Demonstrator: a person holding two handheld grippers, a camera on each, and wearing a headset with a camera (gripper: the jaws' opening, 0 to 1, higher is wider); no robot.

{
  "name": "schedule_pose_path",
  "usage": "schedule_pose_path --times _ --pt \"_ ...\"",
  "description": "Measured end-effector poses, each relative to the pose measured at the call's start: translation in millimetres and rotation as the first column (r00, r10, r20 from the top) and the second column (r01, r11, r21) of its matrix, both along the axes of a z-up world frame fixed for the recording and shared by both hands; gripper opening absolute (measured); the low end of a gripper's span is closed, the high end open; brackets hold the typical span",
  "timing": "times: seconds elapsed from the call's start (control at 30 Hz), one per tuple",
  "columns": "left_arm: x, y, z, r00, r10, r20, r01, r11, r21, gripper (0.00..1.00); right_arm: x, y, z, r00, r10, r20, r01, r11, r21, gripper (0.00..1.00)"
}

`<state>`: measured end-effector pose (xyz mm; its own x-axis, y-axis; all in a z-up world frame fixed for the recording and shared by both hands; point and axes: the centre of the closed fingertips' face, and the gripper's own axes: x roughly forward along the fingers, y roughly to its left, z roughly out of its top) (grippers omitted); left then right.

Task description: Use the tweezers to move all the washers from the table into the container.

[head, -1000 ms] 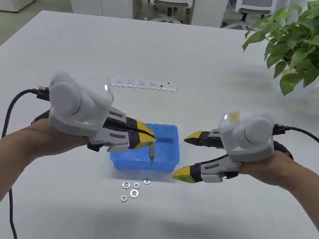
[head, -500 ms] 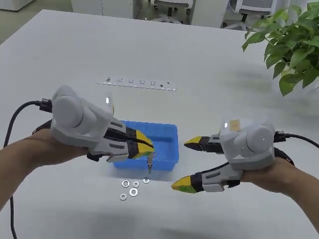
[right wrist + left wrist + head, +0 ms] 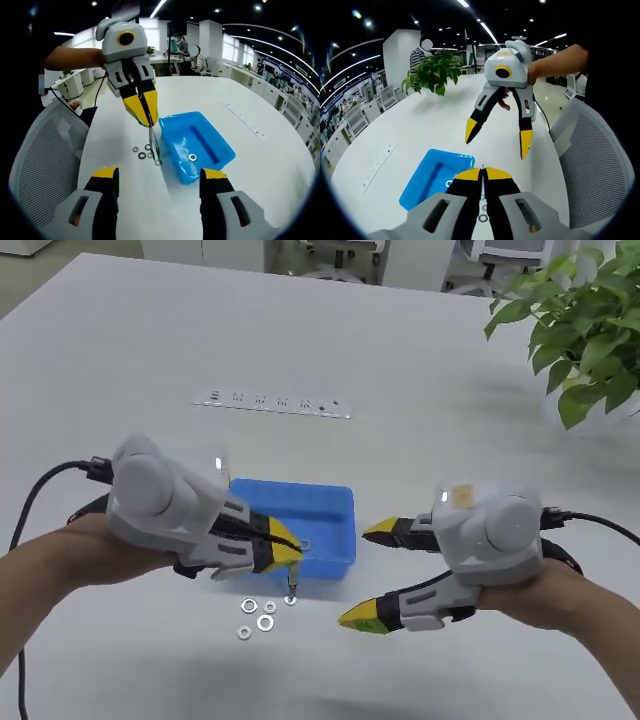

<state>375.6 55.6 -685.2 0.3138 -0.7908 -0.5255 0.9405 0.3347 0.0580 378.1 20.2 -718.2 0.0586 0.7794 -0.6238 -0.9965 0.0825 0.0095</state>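
left gripper (image 3: 290, 548): lower left of the head view, jaws narrowed tight onto the tweezers, which hang down from its yellow tips.
tweezers (image 3: 292, 585): points low over the surface (image 3: 450, 390), at the rightmost ring of the cluster. I cannot tell whether they touch it.
washers (image 3: 262, 618): a small loose cluster on the surface, lower centre, just below the container's near wall. One more washer (image 3: 192, 157) lies inside the container.
container (image 3: 335, 560): blue tray, centre of the head view, between the two grippers.
right gripper (image 3: 356, 574): lower right, jaws spread wide, holding nothing, pointing toward the container's right side.
step: judged a pick-up, with the tweezers poised on the next washer and most of the washers not yet moved.
next move: calls for pinching the ring's rim, lifting it clear of the near wall, then releasing it over the tray. A thin flat ring may well slip from the points.
writing: none readable. Marks on the power strip (image 3: 272, 403), upper centre, are too small, and the pale sticker (image 3: 465, 498) on the right gripper shows no legible text.
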Motion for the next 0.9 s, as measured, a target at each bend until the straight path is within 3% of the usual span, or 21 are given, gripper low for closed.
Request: schedule_pose_path --times 0.9 --pt "-2.6 -3.1 -8.5 1.0 -0.025 -0.003 0.025 1.0 -0.005 0.05 -10.0 11.0 -15.7 0.998 0.063 -0.019 -0.064 0.998 -0.026 0.63"
